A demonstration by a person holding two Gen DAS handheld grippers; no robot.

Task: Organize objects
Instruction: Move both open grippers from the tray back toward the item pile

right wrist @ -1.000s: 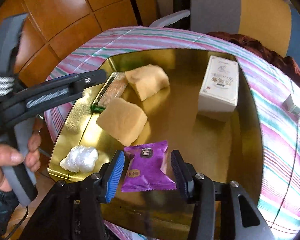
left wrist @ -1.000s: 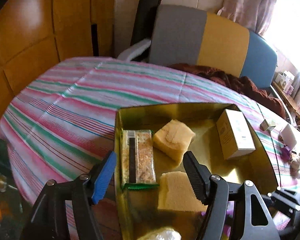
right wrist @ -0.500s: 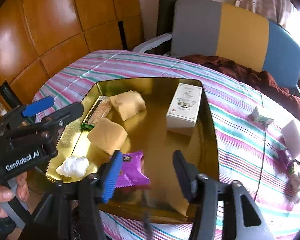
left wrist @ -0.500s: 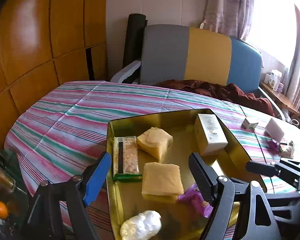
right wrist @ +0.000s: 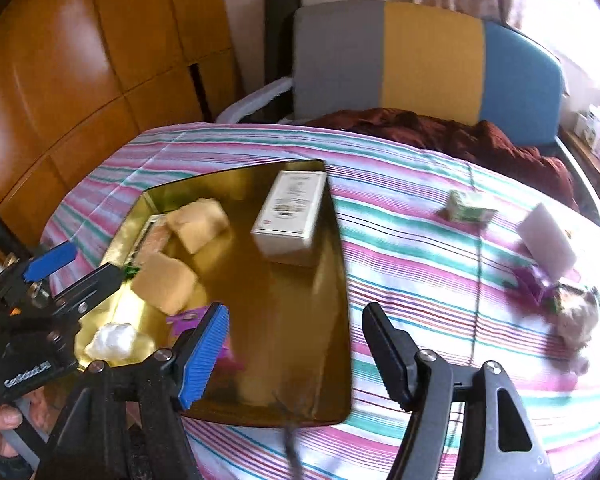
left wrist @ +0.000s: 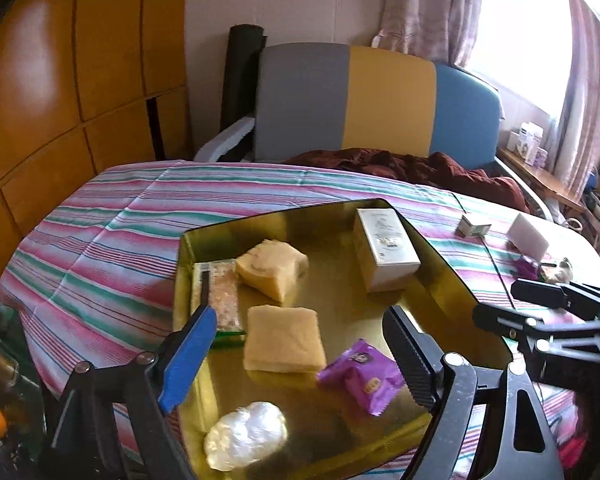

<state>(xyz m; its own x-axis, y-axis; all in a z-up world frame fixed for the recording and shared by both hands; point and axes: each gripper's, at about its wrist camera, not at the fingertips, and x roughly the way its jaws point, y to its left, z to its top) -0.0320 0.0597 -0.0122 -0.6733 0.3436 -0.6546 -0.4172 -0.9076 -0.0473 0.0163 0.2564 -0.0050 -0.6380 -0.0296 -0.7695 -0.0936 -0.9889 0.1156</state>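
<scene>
Tray (left wrist: 440, 256) w/ 2 sponges (left wrist: 284, 338), 1 box (left wrist: 384, 248), 1 purple pkt (left wrist: 362, 376)

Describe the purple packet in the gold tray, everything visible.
The purple packet is a small pillow-shaped snack wrapper of glossy film with crimped ends and a small dark and yellow print on its face. It looks sealed and puffed. It lies flat on the gold tray floor near the front edge, just right of the nearer yellow sponge, nothing gripping it. In the right wrist view it is mostly hidden and blurred.
</scene>
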